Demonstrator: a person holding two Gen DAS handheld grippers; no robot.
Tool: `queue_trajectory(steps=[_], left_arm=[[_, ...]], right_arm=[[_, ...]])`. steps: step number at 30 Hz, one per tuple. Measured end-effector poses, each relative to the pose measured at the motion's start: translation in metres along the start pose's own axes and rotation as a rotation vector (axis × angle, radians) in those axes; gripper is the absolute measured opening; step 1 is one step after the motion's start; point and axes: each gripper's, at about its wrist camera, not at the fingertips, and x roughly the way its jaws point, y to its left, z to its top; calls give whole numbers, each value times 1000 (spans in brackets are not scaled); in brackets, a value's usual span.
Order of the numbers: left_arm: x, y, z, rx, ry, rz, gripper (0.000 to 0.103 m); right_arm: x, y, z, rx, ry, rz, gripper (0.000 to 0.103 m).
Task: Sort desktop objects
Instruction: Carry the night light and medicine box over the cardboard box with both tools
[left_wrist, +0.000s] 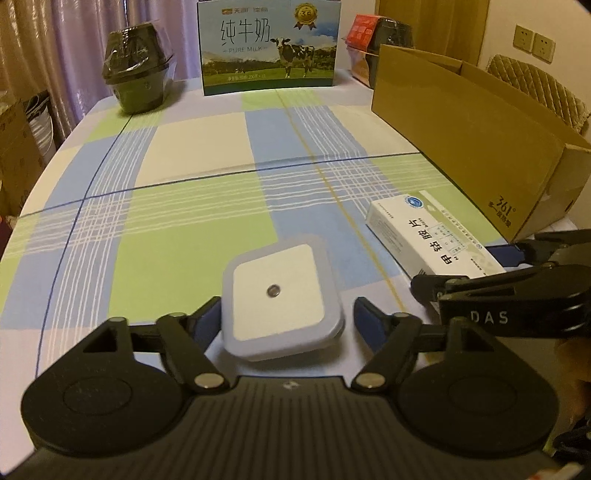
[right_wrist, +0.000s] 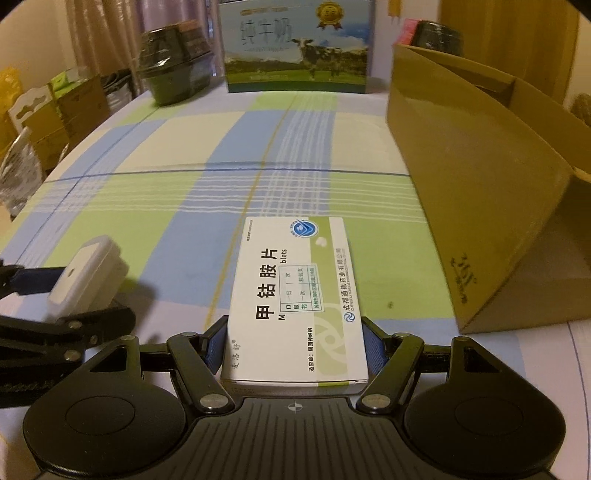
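Low in the centre of the left wrist view, the left gripper (left_wrist: 284, 319) brackets a small square white device (left_wrist: 282, 301) with a pale blue-grey rim and a dark dot in its middle; the left blue pad touches its edge, while a sliver of tablecloth shows before the right pad, so the jaws stand spread around it rather than clamped. In the right wrist view the right gripper (right_wrist: 293, 345) sits at bottom centre with both blue pads pressed against the long sides of a white and green medicine box (right_wrist: 295, 295), pinching its near end; whether the box is off the checked tablecloth (right_wrist: 166, 206) is hard to judge from this angle. An open cardboard box (right_wrist: 480, 206) fills the right side of the frame, just beside the medicine box. At the top centre a milk carton (left_wrist: 269, 48) stands upright, with a dark wrapped pot (left_wrist: 138, 79) at the upper left.
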Motion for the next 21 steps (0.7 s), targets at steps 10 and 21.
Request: queue_trajectory(steps=[10, 21], left_arm=[[-2, 6, -1, -129, -28, -4, 84], [2, 36, -4, -336, -9, -26, 83]], right_arm=[[-4, -3, -3, 2, -9, -9, 68], [-4, -3, -5, 6, -16, -18, 70]])
